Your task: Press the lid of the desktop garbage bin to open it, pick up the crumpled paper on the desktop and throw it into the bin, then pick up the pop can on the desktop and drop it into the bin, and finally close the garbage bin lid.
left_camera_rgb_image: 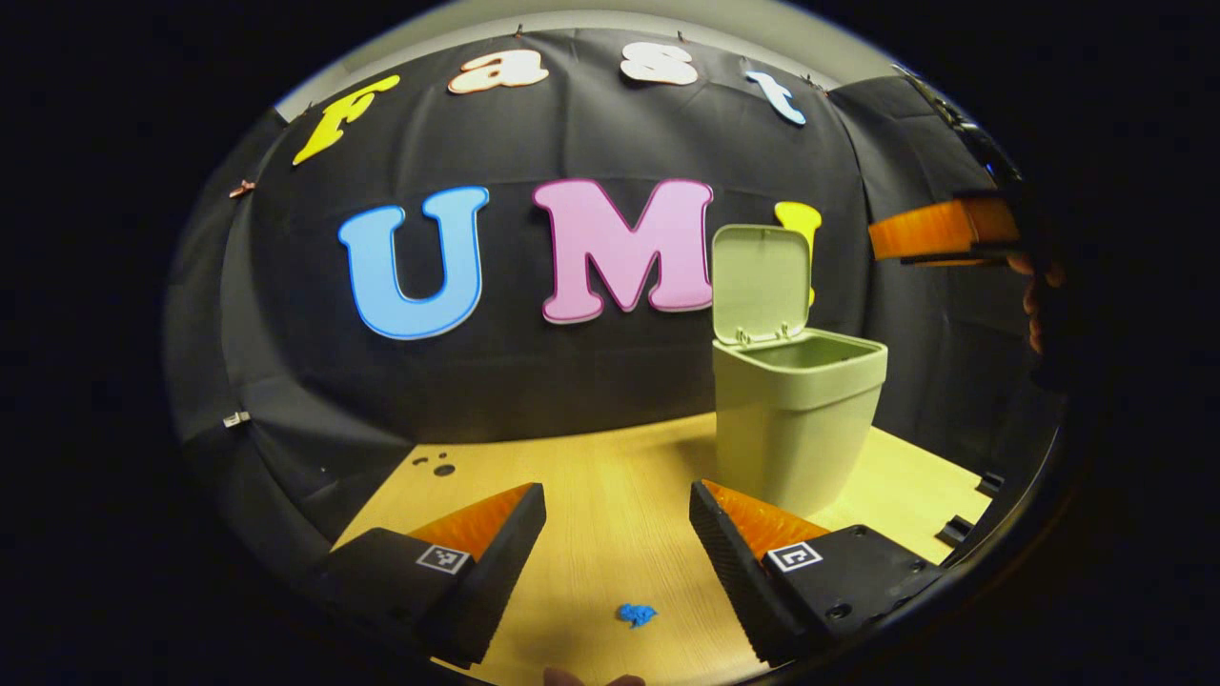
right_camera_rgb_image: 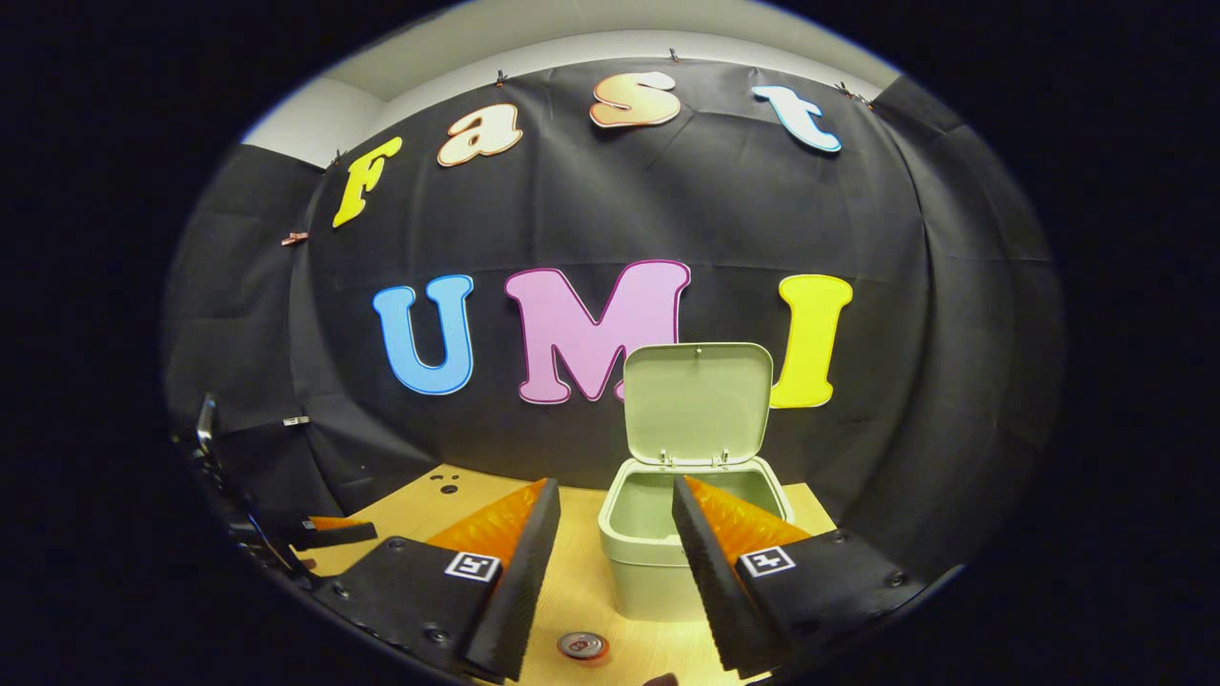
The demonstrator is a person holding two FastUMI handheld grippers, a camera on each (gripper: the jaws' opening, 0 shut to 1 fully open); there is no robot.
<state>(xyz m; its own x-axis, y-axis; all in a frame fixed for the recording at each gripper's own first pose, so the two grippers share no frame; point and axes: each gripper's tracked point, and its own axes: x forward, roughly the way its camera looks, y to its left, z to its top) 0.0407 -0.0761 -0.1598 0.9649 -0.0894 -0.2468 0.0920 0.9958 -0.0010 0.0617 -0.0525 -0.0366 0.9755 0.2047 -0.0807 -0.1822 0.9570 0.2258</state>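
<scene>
Bin [right_camera_rgb_image: 658,553] stands lid-up near the desktop's [left_camera_rgb_image: 610,495] far edge, both grippers' fingers spread wide, holding nothing.

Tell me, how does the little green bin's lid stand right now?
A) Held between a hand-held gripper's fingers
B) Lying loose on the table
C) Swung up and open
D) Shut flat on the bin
C: the lid stands upright on its hinge behind the rim of the green bin, whose inside lies open to view; the left gripper view shows it raised too.
</scene>
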